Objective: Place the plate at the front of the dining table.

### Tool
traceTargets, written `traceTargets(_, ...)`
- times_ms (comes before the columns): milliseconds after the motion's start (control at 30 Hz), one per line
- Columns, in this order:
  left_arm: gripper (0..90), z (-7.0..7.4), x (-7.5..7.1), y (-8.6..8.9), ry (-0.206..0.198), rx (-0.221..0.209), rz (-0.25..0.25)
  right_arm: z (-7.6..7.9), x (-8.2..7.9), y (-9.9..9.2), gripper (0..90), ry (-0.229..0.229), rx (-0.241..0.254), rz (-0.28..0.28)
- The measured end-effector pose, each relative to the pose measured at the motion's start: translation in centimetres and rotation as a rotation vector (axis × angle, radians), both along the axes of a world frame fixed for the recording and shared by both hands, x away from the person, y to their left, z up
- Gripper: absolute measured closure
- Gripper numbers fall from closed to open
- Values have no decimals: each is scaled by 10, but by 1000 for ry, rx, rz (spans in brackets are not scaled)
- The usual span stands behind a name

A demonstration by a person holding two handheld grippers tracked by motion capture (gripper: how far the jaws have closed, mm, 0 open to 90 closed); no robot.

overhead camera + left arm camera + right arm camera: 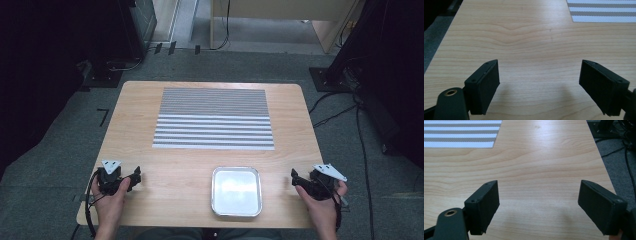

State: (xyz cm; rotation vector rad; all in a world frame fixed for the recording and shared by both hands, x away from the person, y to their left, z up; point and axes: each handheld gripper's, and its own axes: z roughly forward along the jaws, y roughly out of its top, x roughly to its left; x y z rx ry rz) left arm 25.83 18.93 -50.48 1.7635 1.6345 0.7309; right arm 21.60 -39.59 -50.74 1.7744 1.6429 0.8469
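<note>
High view: the left gripper (134,179) at lower left and the right gripper (296,179) at lower right flank the empty metal tray (236,191) at bottom centre, likely poised to start. Both gripper views: jaws wide apart, holding nothing, above bare worktop (529,45), striped mat (459,132) beyond.

We see a pale wood-grain surface (150,120) carrying a rectangular mat striped grey and white (214,119) (finer stripes on its far half), a shiny silver square metal tray (236,191), and black grippers: left gripper (136,176), right gripper (295,176).
</note>
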Motion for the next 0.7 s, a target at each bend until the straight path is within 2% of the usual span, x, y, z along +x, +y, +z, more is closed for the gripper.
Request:
traceTargets(300,165,4,-4,-13,-14,-1,-36,8,-4,10,178,-30,-2,8)
traceTargets(700,165,7,-8,-28,-17,-30,-79,14,-8,19,183,-51,11,15)
